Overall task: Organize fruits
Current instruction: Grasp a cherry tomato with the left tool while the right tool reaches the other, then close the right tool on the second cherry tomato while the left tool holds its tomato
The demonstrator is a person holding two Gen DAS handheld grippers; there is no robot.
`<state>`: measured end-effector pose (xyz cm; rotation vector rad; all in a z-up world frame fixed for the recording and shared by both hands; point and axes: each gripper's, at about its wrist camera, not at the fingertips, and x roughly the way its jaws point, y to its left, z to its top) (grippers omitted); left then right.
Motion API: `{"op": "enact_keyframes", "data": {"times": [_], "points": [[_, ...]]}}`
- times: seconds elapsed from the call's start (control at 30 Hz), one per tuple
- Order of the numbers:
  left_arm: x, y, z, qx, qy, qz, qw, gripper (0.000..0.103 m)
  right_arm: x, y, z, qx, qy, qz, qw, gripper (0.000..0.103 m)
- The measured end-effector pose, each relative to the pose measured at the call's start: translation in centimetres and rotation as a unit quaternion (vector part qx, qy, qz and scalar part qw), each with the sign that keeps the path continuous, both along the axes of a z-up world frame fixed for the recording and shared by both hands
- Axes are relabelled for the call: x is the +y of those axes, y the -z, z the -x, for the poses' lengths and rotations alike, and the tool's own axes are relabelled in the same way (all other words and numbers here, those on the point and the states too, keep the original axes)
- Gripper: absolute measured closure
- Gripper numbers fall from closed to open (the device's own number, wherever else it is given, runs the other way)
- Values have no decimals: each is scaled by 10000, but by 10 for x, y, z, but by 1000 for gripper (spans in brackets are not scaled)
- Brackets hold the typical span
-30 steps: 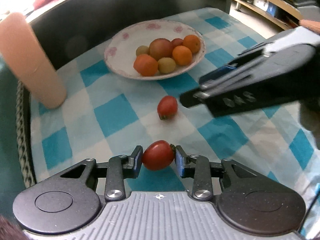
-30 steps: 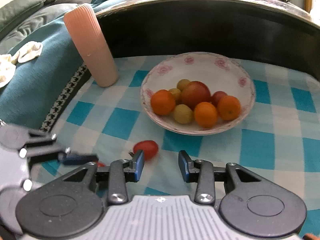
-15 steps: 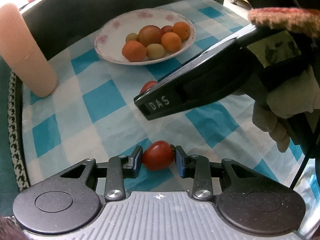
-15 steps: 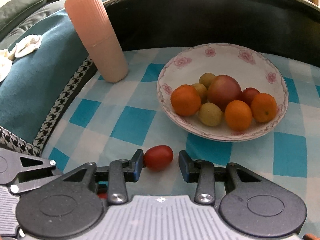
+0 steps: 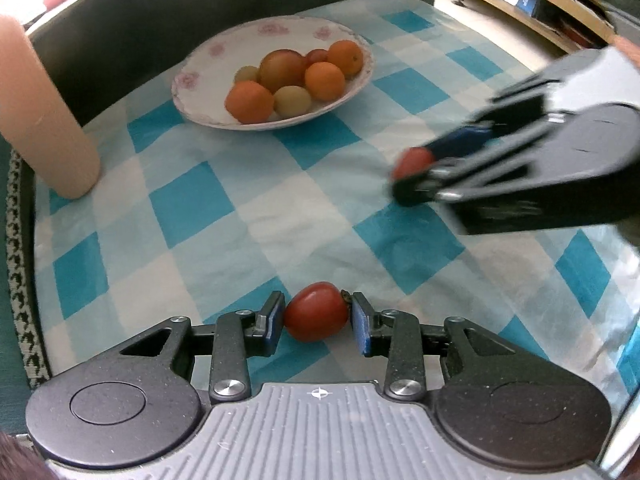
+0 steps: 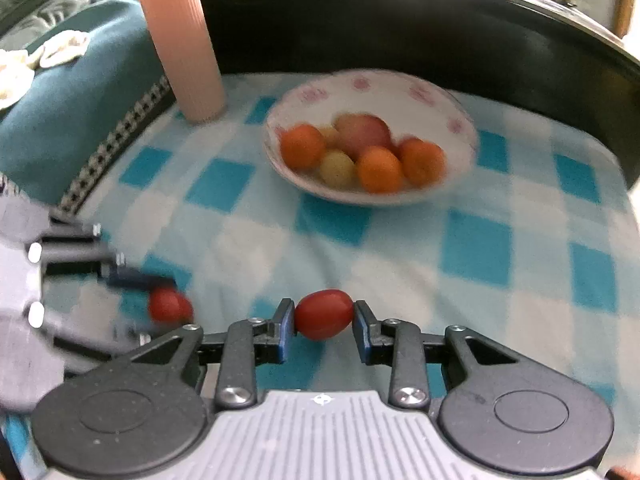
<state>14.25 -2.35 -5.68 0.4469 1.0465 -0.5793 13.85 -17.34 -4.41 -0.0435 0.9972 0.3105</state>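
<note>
A: State of the left gripper (image 5: 318, 317)?

B: Its pads pinch a red tomato (image 5: 317, 317) at both sides, above the blue-checked cloth (image 5: 192, 200).

A: And the right gripper (image 6: 323, 322)?

B: It is clamped on a second tomato (image 6: 324, 314), held end to end between the blue pads. The right wrist view is blurred, so contact on the right pad appears firm but is not sharp.

A: Location of the remaining fruit?

B: The flowered bowl (image 5: 200, 64) holds oranges (image 5: 325, 80), pale green fruits and a larger reddish one. The bowl sits at the far side of the cloth, well apart from both grippers.

A: Other items?

B: A ribbed pink cup (image 6: 182, 40) stands upright left of the bowl.
</note>
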Motion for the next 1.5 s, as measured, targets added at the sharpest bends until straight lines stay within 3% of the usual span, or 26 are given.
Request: {"op": "enact_keyframes", "data": {"times": [0.17, 0.5, 0.7, 1.03, 1.5], "points": [[-2, 2, 3, -59, 24, -22, 10000, 58, -6, 7, 28, 70, -101, 457, 9989, 56], [0, 3, 5, -276, 8, -109, 9996, 40, -6, 12, 33, 42, -375, 358, 9986, 53], [-1, 2, 4, -292, 71, -169, 9994, 41, -19, 11, 37, 121, -326, 269, 9990, 48], [-5, 4, 5, -239, 258, -156, 9993, 44, -38, 0, 52, 131, -301, -89, 9994, 48], [-6, 4, 4, -241, 287, -182, 9991, 43, -28, 0, 82, 267, -536, -145, 9981, 47]]}}
